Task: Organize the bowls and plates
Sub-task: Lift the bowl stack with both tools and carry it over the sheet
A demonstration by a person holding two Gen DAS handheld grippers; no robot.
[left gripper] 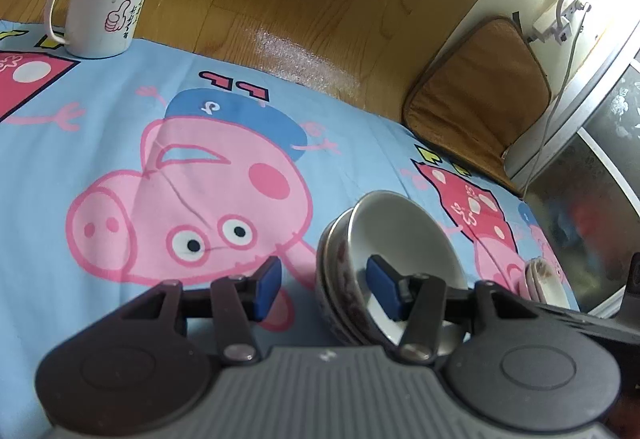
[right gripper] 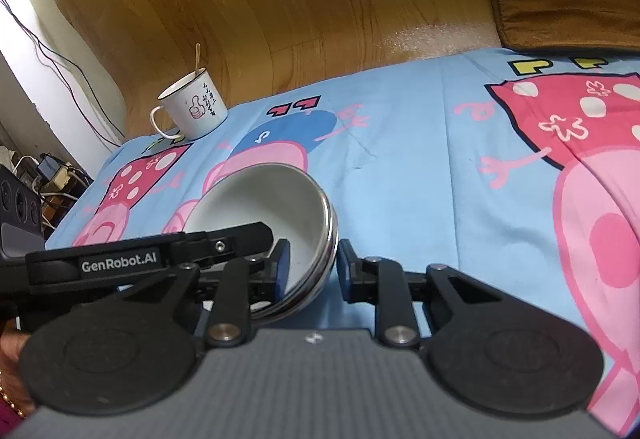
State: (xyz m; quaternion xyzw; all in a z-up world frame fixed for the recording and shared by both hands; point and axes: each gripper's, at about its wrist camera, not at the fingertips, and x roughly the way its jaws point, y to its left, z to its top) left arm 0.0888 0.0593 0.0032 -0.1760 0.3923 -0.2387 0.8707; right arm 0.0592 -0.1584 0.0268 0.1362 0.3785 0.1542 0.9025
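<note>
A stack of nested white bowls (left gripper: 400, 231) with red-patterned outsides sits tilted on the blue cartoon-pig cloth (left gripper: 100, 127). My left gripper (left gripper: 326, 279) straddles the stack's left wall. One blue pad is inside the top bowl and the other stands outside, with a clear gap to the wall, so it is open. In the right wrist view the same stack of bowls (right gripper: 260, 207) leans to the left. My right gripper (right gripper: 314, 259) is shut on its right wall, one pad inside and one outside against the rim. The left gripper's black body crosses the lower left of that view.
A white mug (left gripper: 106, 15) with a spoon in it stands at the cloth's far left corner. Small pinkish dishes (left gripper: 544, 279) lie right of the bowls. A brown cushion (left gripper: 480, 91) rests on the wooden floor beyond the cloth. Cables (right gripper: 48, 51) hang at the left wall.
</note>
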